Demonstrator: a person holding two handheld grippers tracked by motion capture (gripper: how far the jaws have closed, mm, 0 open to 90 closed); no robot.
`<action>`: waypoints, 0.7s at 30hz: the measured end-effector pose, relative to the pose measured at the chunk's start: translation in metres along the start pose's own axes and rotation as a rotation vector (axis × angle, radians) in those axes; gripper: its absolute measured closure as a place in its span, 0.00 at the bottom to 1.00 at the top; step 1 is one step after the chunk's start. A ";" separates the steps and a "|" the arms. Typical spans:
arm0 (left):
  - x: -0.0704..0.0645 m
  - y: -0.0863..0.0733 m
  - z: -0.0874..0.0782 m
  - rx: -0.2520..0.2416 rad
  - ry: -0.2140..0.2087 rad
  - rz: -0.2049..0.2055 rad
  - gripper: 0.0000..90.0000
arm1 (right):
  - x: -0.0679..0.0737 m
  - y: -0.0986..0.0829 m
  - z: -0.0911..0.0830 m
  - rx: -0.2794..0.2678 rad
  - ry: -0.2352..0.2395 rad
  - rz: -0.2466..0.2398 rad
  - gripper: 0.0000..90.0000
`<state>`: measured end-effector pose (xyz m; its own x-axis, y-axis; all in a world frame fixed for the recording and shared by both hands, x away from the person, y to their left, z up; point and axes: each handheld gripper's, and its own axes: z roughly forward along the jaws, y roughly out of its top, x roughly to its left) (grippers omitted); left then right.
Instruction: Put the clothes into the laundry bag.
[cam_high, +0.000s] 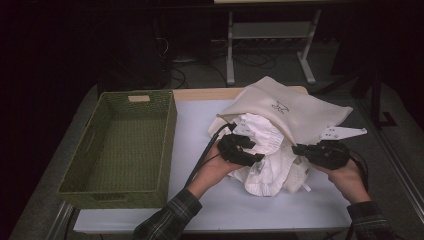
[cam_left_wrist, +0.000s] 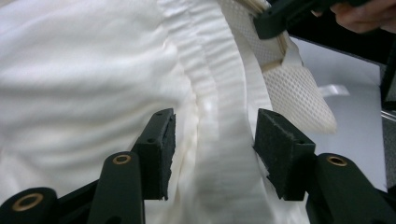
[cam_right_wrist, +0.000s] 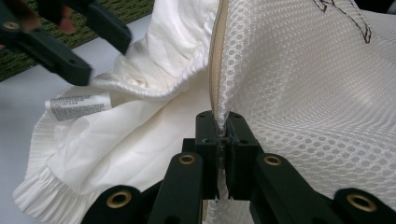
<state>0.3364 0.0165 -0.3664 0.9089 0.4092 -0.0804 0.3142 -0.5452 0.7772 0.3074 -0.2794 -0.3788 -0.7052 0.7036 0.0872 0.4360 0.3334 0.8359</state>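
A cream mesh laundry bag (cam_high: 295, 112) is seen slumped at the far right of the table, its mouth opened toward the near side, a small dark logo stitched on top. A white ruffled garment (cam_high: 267, 167), crumpled, is spilled out of the mouth onto the table, care label (cam_right_wrist: 78, 106) exposed.

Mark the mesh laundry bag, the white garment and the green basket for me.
mesh laundry bag (cam_right_wrist: 299, 93), right gripper view, netted side.
white garment (cam_left_wrist: 84, 74), left gripper view, smooth cloth.
green basket (cam_high: 170, 145), high view, right wall.
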 end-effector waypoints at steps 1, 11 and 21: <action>-0.001 -0.008 -0.009 -0.007 0.009 -0.002 0.50 | 0.000 0.000 0.000 0.000 -0.001 -0.001 0.94; -0.015 -0.065 -0.021 0.032 -0.045 -0.044 0.46 | 0.001 -0.001 0.000 0.006 -0.006 -0.007 0.94; -0.029 -0.088 -0.010 0.063 -0.104 -0.062 0.46 | 0.002 -0.001 0.003 0.018 -0.014 -0.019 0.94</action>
<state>0.2793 0.0601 -0.4263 0.9098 0.3672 -0.1935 0.3840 -0.5676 0.7282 0.3072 -0.2770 -0.3809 -0.7060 0.7053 0.0636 0.4326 0.3585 0.8273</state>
